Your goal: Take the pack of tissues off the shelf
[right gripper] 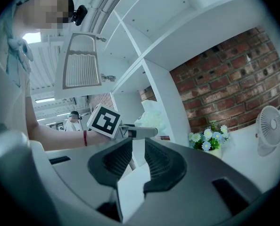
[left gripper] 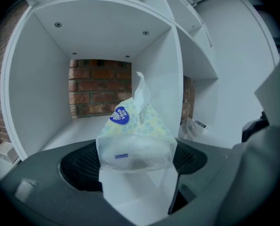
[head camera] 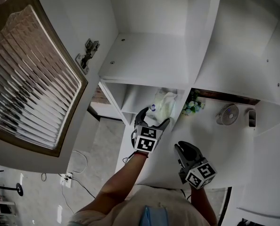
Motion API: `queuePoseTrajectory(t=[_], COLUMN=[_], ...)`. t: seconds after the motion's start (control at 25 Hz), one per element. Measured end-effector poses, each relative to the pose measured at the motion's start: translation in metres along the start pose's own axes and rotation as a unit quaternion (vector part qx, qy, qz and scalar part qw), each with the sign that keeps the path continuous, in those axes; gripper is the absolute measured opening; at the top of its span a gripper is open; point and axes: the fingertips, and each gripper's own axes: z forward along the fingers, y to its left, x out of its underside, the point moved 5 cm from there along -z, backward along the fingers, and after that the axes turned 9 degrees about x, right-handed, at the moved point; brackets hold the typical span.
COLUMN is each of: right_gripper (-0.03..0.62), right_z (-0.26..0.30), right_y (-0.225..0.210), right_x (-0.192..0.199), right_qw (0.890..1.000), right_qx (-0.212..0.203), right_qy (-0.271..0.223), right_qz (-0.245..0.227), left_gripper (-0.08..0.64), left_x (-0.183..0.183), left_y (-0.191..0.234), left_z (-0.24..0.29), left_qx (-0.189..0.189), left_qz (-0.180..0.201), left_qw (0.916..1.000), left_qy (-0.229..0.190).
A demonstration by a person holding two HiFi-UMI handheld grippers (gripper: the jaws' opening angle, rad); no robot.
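The pack of tissues [head camera: 164, 105] is a soft clear-plastic bag with a blue heart label. It stands on the white shelf [left gripper: 69, 135] in a cubby backed by brick, beside the right-hand divider. My left gripper [head camera: 154, 119] reaches into that cubby with its jaws spread wide. In the left gripper view the pack [left gripper: 135, 135] fills the gap of the left gripper [left gripper: 135, 163] from pad to pad, and no squeeze shows. My right gripper [head camera: 180, 149] hangs lower and to the right, away from the pack. In its own view the right gripper [right gripper: 137, 149] has its jaws together with nothing between them.
An open cabinet door [head camera: 31, 79] with a ribbed panel swings out at the left. In the neighbouring cubby stand a small pot of flowers [head camera: 193, 106] and a white desk fan [head camera: 228, 114]. A vertical divider [left gripper: 166, 79] separates the two cubbies.
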Motion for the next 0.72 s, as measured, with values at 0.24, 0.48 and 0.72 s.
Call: queuePoseTrajectory(t=[0.24,0.48,0.72], right_gripper=[0.078,0.078,0.078], right_z=[-0.001,-0.002,-0.003], right_y=[0.001,0.003,0.006], right_x=[-0.001,-0.002,-0.001], right_qw=[1.000,1.000,1.000], right_qx=[0.002,0.002,0.004], right_qy=[0.000,0.000,0.000], right_qz=[0.000,-0.001,-0.001], left_gripper=[0.389,0.311,0.250], left_x=[-0.003,-0.003,-0.006], left_y=[0.001,0.003,0.007], left_z=[-0.007,-0.014,-0.020], left_qx=[-0.013,-0.022,-0.020], left_qz=[-0.005,-0.025,-0.046], left_qw=[0.9999,0.9994,0.9986], left_qy=[-0.006,-0.008,-0.016])
